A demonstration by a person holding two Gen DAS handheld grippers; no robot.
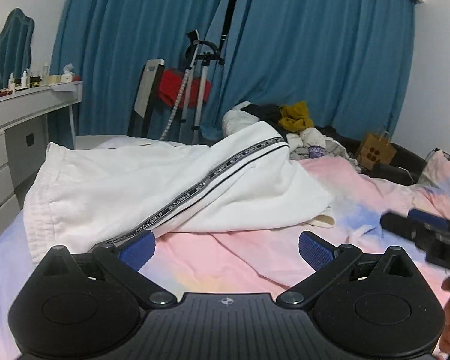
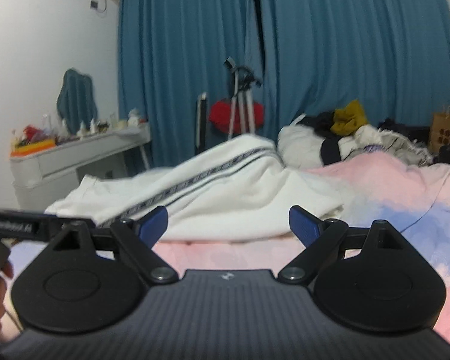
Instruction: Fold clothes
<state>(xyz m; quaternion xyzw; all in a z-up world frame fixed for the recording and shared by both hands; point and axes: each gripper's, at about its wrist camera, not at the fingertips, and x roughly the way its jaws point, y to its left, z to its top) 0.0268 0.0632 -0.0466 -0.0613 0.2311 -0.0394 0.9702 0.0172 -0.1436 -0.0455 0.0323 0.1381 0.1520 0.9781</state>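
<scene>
**Lying half-folded on the bed, white trousers wait between two open grippers**

Spread across the pink and blue bedsheet, the white trousers lie with their elastic waistband toward the grey dresser and their legs running back toward a heap of unfolded clothes at the far end of the bed. A printed black-and-grey stripe runs along the side seam, facing up. The fabric is rumpled, doubled over itself on the near edge.

The left gripper hovers low over the sheet with its jaws spread wide, holding nothing; its left blue pad sits right at the trousers' near hem, though I cannot tell whether it touches. The right gripper is likewise wide open and empty, pointed at the same near edge of the cloth from just beside it.

Behind the bed hang blue curtains, with a tripod and something red in front of them. A brown paper bag stands near the clothes heap.
</scene>
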